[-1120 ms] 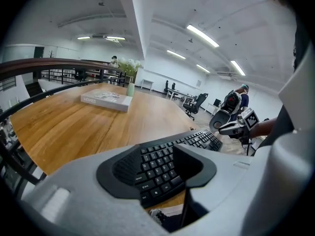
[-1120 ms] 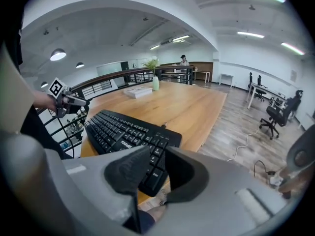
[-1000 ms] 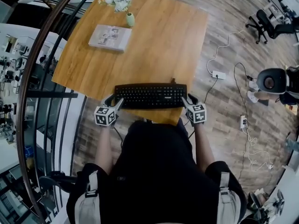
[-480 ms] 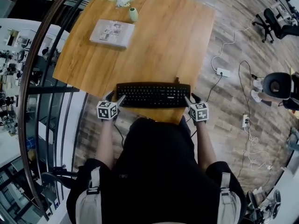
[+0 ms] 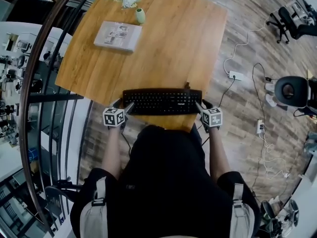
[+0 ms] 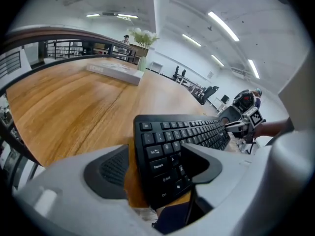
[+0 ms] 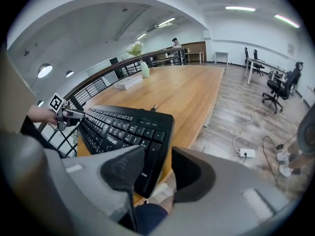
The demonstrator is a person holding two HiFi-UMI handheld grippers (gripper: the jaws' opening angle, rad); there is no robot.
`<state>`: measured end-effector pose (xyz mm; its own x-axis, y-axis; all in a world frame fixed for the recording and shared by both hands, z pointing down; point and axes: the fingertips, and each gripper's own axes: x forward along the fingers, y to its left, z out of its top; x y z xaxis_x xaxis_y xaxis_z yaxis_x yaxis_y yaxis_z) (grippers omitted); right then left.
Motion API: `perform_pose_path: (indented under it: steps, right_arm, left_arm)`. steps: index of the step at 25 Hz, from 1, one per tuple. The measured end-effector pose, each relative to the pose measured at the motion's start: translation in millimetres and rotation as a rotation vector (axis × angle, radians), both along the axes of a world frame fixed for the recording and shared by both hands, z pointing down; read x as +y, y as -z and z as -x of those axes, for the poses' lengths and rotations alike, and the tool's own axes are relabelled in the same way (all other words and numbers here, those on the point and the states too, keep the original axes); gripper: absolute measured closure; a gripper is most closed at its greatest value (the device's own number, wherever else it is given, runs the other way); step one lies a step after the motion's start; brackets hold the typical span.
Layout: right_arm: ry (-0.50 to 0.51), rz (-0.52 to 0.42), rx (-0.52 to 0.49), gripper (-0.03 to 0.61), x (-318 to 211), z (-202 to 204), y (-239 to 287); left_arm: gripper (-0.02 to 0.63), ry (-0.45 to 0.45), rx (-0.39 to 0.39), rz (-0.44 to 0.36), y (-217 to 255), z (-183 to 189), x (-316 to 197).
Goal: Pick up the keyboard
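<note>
Lowered since a second ago: left hand-held gripper (image 5: pixel 123 106) and right hand-held gripper (image 5: pixel 202 105), the jaws of both just opening. Each now straddles one end of the keyboard (image 5: pixel 162 101), pads released, nothing clamped. Keyboard lies flat, table (image 5: pixel 163 48) beneath it. Not yet grasped; closing likely comes next.

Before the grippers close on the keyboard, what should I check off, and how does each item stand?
1. Left gripper jaws apart, just been opening, left end of keyboard between them: ok.
2. Right gripper jaws apart, just been opening, right end between them: ok.
3. Grip closed on keyboard: not ok, not yet.
4. Keyboard flat on table, at its near edge: ok.
5. Book and vase well clear of keyboard: ok.
</note>
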<state>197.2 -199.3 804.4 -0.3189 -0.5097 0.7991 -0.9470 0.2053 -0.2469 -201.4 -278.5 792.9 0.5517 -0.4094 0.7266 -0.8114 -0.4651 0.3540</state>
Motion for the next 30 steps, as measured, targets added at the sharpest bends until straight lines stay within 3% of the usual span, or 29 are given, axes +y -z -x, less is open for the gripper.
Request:
perform_pose_path:
  steps: [7,11,19,30]
  right_arm:
    - [-0.111,0.020,-0.189,0.415,4,0,-4]
    - [-0.206,0.020,-0.302,0.437,4,2,-4]
    - [-0.226,0.030,-0.312,0.437,7,5,5]
    - [-0.202,-0.075,-0.344,0.437,-5,22,47]
  left_arm:
    - [0.296,0.006,0.068,0.046,-6,-8,5]
    - [0.296,-0.019,0.022,0.026,-7,-8,6]
    - [0.298,0.010,0.017,0.026,0,-6,8]
    - [0.298,0.093,0.035,-0.136,62,17,-2]
